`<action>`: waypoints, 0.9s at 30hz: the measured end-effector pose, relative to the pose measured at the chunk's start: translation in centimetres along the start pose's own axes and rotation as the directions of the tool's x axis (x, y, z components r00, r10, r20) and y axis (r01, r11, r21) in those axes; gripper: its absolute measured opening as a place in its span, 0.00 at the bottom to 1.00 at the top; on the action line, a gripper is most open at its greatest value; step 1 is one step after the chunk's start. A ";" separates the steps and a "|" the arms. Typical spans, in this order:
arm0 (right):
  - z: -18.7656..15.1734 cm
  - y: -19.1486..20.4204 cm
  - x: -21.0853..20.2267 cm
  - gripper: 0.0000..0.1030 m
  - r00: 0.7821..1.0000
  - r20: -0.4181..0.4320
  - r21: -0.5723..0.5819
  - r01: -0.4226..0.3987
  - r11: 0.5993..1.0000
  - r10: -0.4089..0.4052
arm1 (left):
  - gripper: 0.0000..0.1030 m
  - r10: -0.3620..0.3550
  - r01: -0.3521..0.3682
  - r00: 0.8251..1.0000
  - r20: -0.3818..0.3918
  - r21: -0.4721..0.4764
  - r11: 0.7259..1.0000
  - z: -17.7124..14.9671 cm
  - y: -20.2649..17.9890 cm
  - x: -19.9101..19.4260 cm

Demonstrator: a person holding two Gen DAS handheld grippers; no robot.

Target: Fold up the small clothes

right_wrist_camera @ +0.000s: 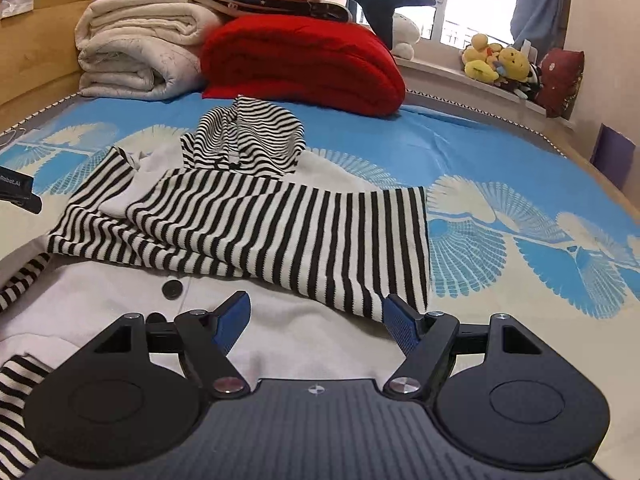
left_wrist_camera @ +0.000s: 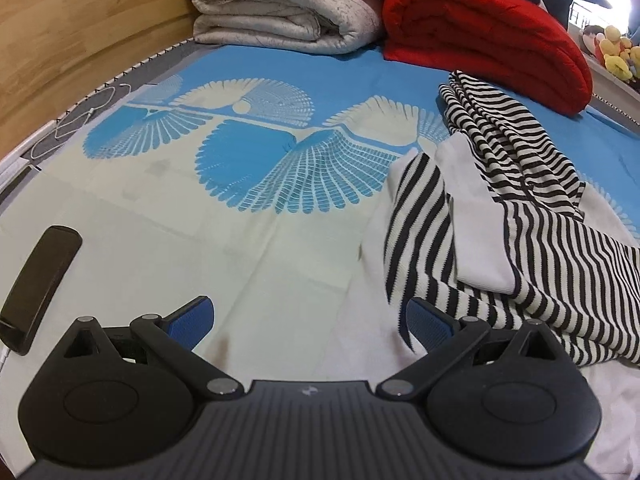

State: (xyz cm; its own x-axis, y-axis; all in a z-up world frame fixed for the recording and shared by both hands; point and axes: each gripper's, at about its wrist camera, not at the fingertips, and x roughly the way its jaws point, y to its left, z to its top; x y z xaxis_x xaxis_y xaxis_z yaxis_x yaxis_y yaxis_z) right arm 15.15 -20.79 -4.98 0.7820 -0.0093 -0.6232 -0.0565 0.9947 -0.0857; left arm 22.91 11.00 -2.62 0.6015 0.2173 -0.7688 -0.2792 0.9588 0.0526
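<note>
A small white jacket with black-and-white striped sleeves and hood (right_wrist_camera: 248, 224) lies on the bed; a striped sleeve is laid across its white body, and a black button (right_wrist_camera: 172, 290) shows below. In the left wrist view the garment (left_wrist_camera: 532, 240) lies to the right, its striped edge touching the right fingertip. My left gripper (left_wrist_camera: 306, 324) is open and empty over the pale sheet. My right gripper (right_wrist_camera: 316, 316) is open and empty, low over the jacket's white body, its right finger at the striped sleeve's corner.
A blue and cream patterned bed sheet (left_wrist_camera: 248, 152) covers the bed. Folded cream quilts (right_wrist_camera: 136, 52) and a red blanket (right_wrist_camera: 304, 64) are stacked at the far end. A black device (left_wrist_camera: 38, 284) lies at left. Plush toys (right_wrist_camera: 500, 62) sit on the windowsill.
</note>
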 end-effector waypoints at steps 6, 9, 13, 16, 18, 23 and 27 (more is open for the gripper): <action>-0.2 -0.5 0.3 0.73 1.000 -0.025 0.015 0.006 1.000 -0.005 | 1.00 -0.001 0.001 1.000 -0.008 0.001 1.000 -0.1 -0.2 0.2; -0.3 -0.7 0.4 0.73 0.999 -0.034 0.025 0.010 1.000 -0.009 | 1.00 0.004 -0.004 1.000 -0.013 -0.002 1.000 -0.2 0.0 0.3; -0.5 -1.0 0.7 0.73 0.999 -0.047 0.036 0.015 0.999 -0.014 | 1.00 0.006 -0.006 1.000 -0.021 -0.014 1.000 -0.2 0.3 0.5; -0.5 -1.1 0.9 0.73 0.999 -0.053 0.040 0.015 0.999 -0.013 | 1.00 0.007 -0.008 1.000 -0.020 -0.015 1.000 -0.2 0.3 0.5; -0.5 -1.1 1.0 0.73 0.998 -0.054 0.038 0.015 0.999 -0.013 | 1.00 0.006 -0.007 1.000 -0.021 -0.013 1.000 -0.2 0.2 0.6; -0.5 -1.1 1.1 0.73 0.998 -0.057 0.035 0.016 0.999 -0.014 | 1.00 0.001 -0.002 1.000 -0.028 -0.019 1.000 -0.2 0.2 0.7; -0.6 -1.1 1.1 0.73 0.998 -0.060 0.037 0.019 0.999 -0.017 | 1.00 0.001 -0.002 1.000 -0.030 -0.022 1.000 -0.3 0.2 0.8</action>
State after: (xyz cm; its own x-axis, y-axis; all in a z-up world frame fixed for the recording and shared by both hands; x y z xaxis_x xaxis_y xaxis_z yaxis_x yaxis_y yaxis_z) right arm 15.75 -21.99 -6.02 0.7444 -0.0320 -0.6670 -0.0186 0.9975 -0.0687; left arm 23.13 11.30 -3.36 0.5785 0.2127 -0.7874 -0.2969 0.9541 0.0395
